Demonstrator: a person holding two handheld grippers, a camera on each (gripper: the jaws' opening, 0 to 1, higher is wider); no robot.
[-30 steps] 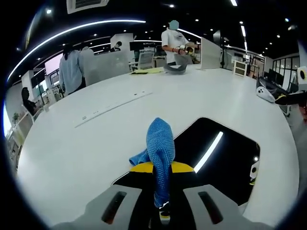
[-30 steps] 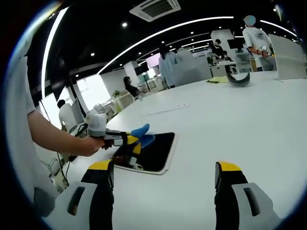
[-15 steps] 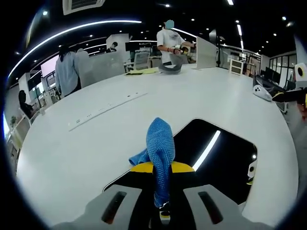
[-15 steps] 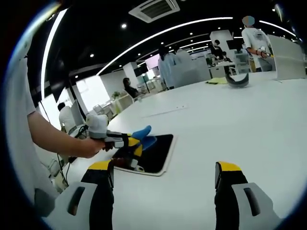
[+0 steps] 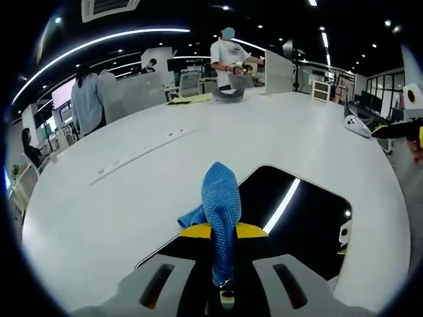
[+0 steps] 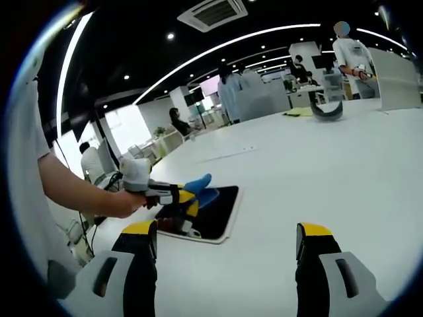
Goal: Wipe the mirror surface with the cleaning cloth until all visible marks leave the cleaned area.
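Left gripper [image 5: 221,264] is what I see clamped on the blue cleaning cloth [image 5: 221,198], and it holds the cloth over the near part of the dark mirror [image 5: 310,211]. That mirror lies flat on the white table [image 5: 132,198]. My right gripper [image 6: 225,247] has its jaws wide apart, holding nothing, above the table well beside the mirror.

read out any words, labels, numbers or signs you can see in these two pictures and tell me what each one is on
None can be read.
Small dark marks on the strip set into the white table: too small to read.
Blue cleaning cloth, mirror, left hand-held gripper, right hand-held gripper: no lettering visible.
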